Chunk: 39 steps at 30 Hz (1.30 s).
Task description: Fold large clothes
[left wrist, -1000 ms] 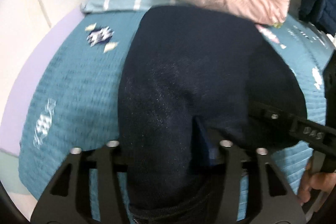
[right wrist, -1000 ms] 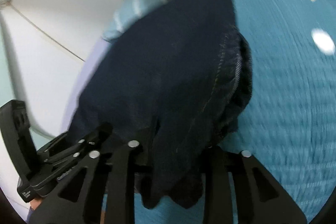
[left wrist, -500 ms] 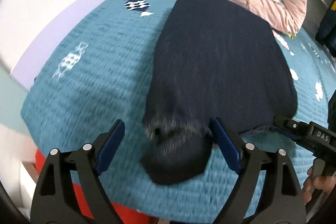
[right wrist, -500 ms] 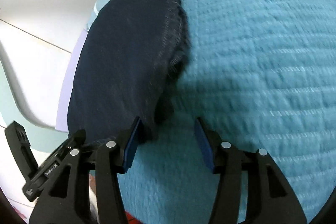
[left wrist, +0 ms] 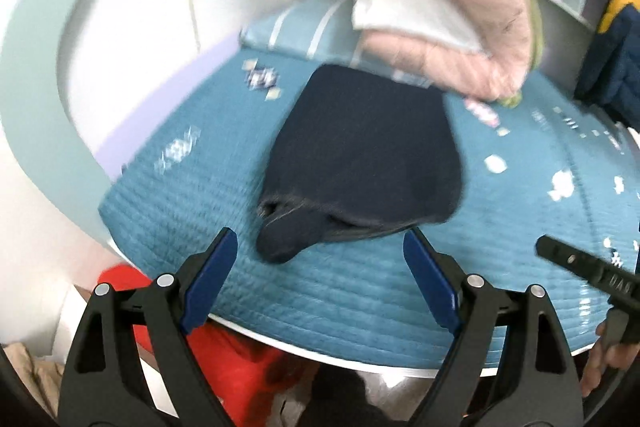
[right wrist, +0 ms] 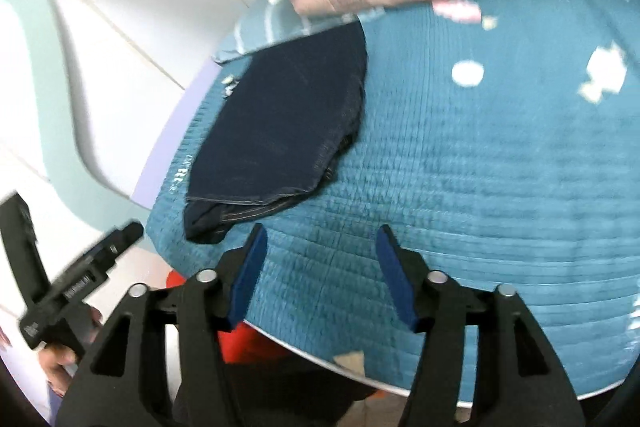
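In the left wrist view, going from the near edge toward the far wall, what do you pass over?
Left claw with open jaws → bare teal quilt → folded dark navy garment → striped blue pillow → pink padded jacket.

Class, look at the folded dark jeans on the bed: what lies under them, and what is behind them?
The jeans lie on the teal quilt. Behind them are a striped pillow and a pink jacket. The quilt beneath the jeans is covered, so nothing there can be seen.

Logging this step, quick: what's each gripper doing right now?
Left gripper: open, holding nothing.
Right gripper: open, holding nothing.
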Each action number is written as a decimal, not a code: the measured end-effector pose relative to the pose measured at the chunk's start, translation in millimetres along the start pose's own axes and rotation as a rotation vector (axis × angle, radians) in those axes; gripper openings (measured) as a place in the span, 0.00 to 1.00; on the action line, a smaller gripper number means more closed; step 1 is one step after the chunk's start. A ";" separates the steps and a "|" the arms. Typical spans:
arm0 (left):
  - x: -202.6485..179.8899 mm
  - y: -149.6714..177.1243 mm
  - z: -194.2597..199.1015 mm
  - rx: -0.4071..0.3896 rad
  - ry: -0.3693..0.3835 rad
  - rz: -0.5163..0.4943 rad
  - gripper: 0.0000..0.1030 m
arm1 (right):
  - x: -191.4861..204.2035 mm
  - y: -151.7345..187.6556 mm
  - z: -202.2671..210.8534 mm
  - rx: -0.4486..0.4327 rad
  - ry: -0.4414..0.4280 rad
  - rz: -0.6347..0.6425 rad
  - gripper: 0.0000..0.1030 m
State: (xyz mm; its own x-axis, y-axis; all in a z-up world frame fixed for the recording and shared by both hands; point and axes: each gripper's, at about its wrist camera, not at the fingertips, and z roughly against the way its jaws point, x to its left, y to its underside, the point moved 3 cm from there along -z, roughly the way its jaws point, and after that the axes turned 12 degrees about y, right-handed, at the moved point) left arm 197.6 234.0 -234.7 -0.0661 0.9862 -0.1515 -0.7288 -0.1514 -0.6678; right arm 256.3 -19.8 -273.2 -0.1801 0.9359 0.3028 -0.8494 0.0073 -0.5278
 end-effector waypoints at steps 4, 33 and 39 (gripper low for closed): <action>-51.2 -10.1 40.6 -0.072 0.005 -0.059 0.87 | 5.0 3.5 61.1 -0.115 0.066 0.078 0.68; -232.4 9.1 249.3 -0.430 0.046 -0.246 0.95 | -26.1 50.1 327.1 -0.627 0.294 0.146 0.93; -244.9 12.9 275.2 -0.473 0.072 -0.265 0.95 | -28.5 57.6 357.3 -0.685 0.314 0.148 0.93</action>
State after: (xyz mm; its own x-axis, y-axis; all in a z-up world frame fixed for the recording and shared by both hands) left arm 16.9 8.8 -5.7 0.1368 0.9902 0.0284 -0.3272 0.0723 -0.9422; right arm 35.2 -171.9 -28.7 -0.0317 0.9995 0.0057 -0.3115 -0.0044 -0.9502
